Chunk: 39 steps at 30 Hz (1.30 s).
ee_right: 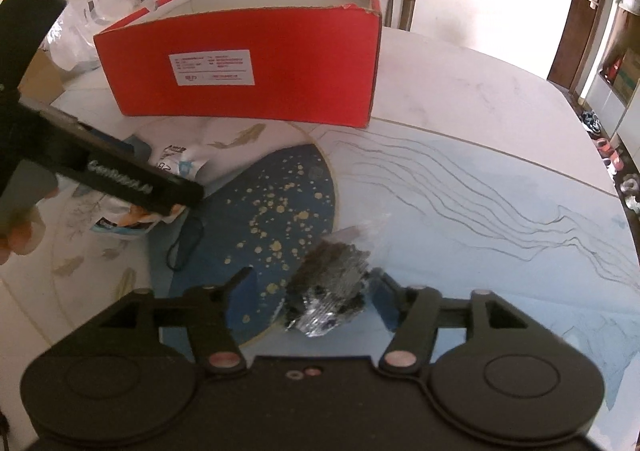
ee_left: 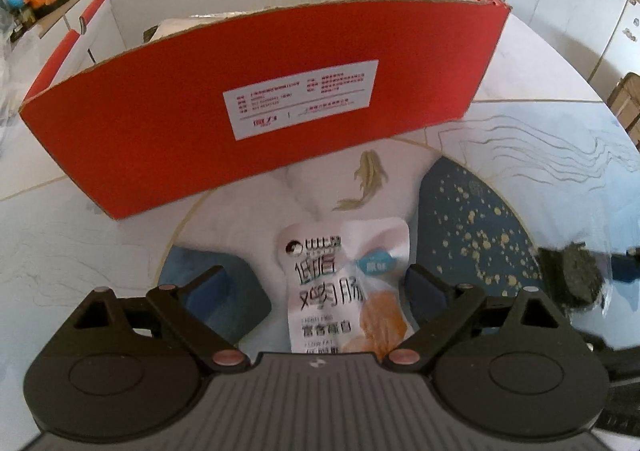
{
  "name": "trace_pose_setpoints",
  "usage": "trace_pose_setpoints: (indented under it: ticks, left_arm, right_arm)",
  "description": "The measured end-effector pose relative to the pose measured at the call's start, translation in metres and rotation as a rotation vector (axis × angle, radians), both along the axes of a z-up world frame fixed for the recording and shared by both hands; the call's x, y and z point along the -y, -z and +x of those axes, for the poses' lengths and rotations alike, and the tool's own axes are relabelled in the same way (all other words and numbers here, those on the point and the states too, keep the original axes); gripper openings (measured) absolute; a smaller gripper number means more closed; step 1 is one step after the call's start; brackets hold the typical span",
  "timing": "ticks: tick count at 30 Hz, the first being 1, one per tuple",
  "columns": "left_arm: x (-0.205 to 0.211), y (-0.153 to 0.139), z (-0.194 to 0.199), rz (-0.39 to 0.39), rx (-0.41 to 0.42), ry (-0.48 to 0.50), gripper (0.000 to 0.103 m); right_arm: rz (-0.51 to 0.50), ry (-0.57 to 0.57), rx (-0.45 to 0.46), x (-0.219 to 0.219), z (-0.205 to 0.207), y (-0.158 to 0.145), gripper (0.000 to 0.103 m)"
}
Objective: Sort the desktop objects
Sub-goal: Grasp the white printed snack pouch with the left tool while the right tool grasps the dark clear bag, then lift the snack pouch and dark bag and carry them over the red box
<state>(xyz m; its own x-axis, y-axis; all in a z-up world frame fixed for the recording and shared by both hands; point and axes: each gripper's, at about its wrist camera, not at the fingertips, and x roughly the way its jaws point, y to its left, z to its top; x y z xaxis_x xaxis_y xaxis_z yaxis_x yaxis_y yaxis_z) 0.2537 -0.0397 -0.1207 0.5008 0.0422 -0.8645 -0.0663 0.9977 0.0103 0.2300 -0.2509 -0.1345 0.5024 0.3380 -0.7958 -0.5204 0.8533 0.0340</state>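
Between the spread jaws of the left gripper [ee_left: 320, 287], not pressed by either, lies a white snack pouch [ee_left: 344, 283] on the table [ee_left: 80, 235], with the red box [ee_left: 256, 107] just ahead. Only the right wrist view shows the right gripper [ee_right: 310, 283], half open around a dark crinkled packet [ee_right: 328, 291]; whether it pinches I cannot tell. It also shows a hand [ee_right: 18, 239] on the left gripper's handle.
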Motion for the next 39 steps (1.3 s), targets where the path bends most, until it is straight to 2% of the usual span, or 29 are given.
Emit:
trace_pose_setpoints:
  ticks: [4,7,8,9,11,17,30,39]
  left_arm:
    - [-0.001,-0.001,0.001,0.0,0.002,-0.008,0.094]
    - [-0.001,-0.004,-0.002,0.002,0.024,-0.003,0.078]
    - [-0.001,-0.005,-0.003,0.002,0.031,0.001,0.069]
    - [-0.002,-0.007,-0.004,0.0,0.033,0.004,0.067]
    - [-0.003,-0.007,-0.005,-0.007,0.037,0.007,0.066]
    - [-0.008,-0.009,-0.009,-0.042,0.042,0.005,0.065]
    - [-0.023,-0.028,-0.03,-0.14,0.084,-0.004,0.064]
    - [-0.034,-0.056,-0.049,-0.209,0.128,-0.008,0.064]
  right_arm:
    - [0.003,0.018,0.01,0.001,-0.001,0.0,0.061]
    - [0.0,0.03,0.016,0.002,-0.001,-0.001,0.054]
    - [0.001,0.033,0.017,0.002,0.0,-0.002,0.05]
    - [0.002,0.036,0.018,0.002,0.0,-0.002,0.049]
    - [0.001,0.036,0.018,0.002,0.001,-0.003,0.041]
    - [-0.004,0.033,0.018,0.002,0.0,-0.005,0.029]
    - [0.064,0.022,0.04,0.002,-0.001,-0.037,0.027]
    - [0.109,-0.004,0.038,-0.006,0.001,-0.065,0.027]
